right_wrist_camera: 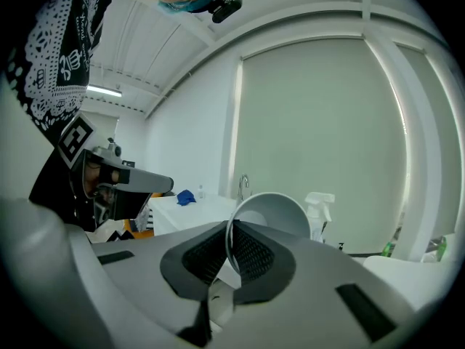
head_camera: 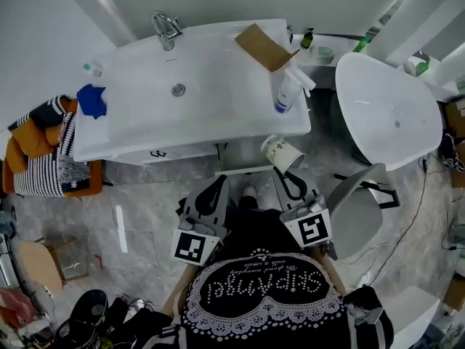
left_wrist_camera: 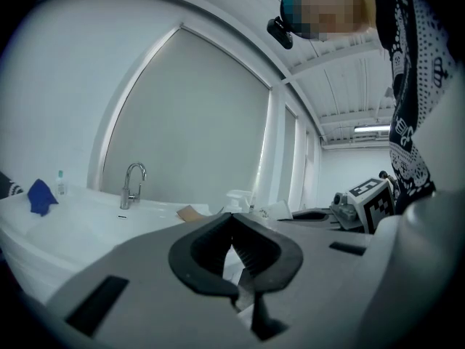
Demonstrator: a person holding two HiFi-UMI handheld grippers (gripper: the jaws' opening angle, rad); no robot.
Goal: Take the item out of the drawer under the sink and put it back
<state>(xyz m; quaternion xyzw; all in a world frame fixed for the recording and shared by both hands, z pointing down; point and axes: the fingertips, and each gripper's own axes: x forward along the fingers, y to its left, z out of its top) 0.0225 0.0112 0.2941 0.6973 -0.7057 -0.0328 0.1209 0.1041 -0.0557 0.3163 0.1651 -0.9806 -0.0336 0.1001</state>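
Spray bottle [head_camera: 288,93] — blue cloth [head_camera: 91,100], perhaps

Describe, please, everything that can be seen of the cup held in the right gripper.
The cup is white, seemingly paper, with small dark print on its side. Its open mouth shows nothing inside. It is tilted onto its side in the air, just in front of the sink counter. The right gripper is shut on its rim, with the thin wall between the jaws. Nothing else touches it.
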